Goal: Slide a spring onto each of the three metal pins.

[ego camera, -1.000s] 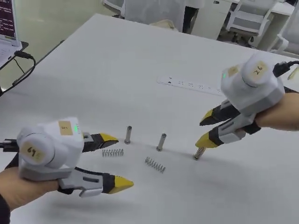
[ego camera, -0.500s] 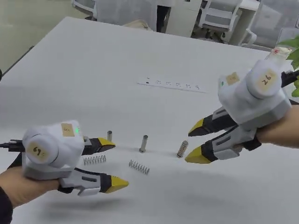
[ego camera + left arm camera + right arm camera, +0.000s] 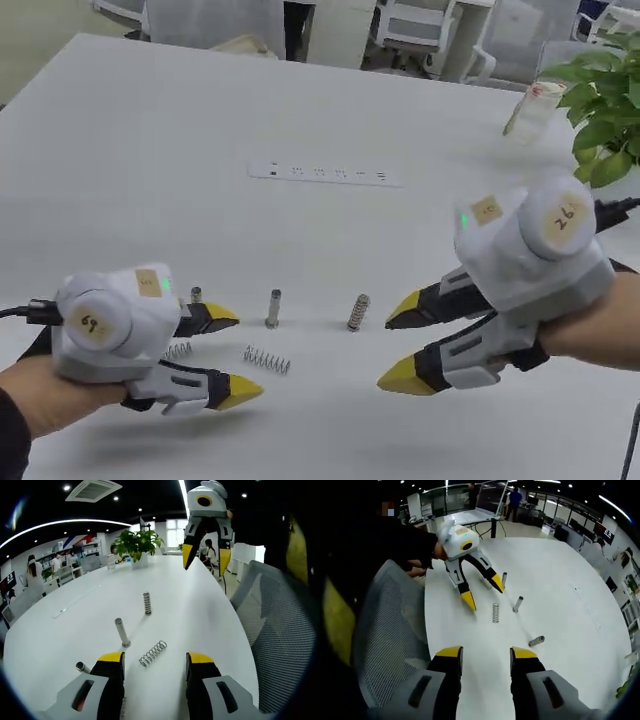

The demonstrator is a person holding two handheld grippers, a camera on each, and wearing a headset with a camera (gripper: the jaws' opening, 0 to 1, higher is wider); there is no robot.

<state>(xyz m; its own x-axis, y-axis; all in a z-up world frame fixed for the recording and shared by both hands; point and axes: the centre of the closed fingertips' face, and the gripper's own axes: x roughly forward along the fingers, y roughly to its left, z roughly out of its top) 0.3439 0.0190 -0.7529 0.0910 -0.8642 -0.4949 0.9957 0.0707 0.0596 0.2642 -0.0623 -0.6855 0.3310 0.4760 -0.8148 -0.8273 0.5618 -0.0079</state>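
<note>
Three metal pins stand in a row on the white table: the left pin (image 3: 196,294), the middle pin (image 3: 273,308), and the right pin (image 3: 358,312), which has a spring on it. One loose spring (image 3: 266,360) lies in front of the middle pin. Another spring (image 3: 180,350) is partly hidden behind my left gripper (image 3: 232,355), which is open with nothing in it beside the left pin. My right gripper (image 3: 393,345) hovers open and empty just right of the sprung pin. In the left gripper view the loose spring (image 3: 152,653) lies between my open jaws.
A white power strip (image 3: 325,173) lies further back on the table (image 3: 120,150). A potted plant (image 3: 600,110) and a clear bottle (image 3: 530,105) stand at the back right. Office chairs (image 3: 420,30) line the far edge.
My right gripper has drawn back from the sprung right pin, towards me. The left gripper has edged forward past the left pin. The head camera has shifted.
</note>
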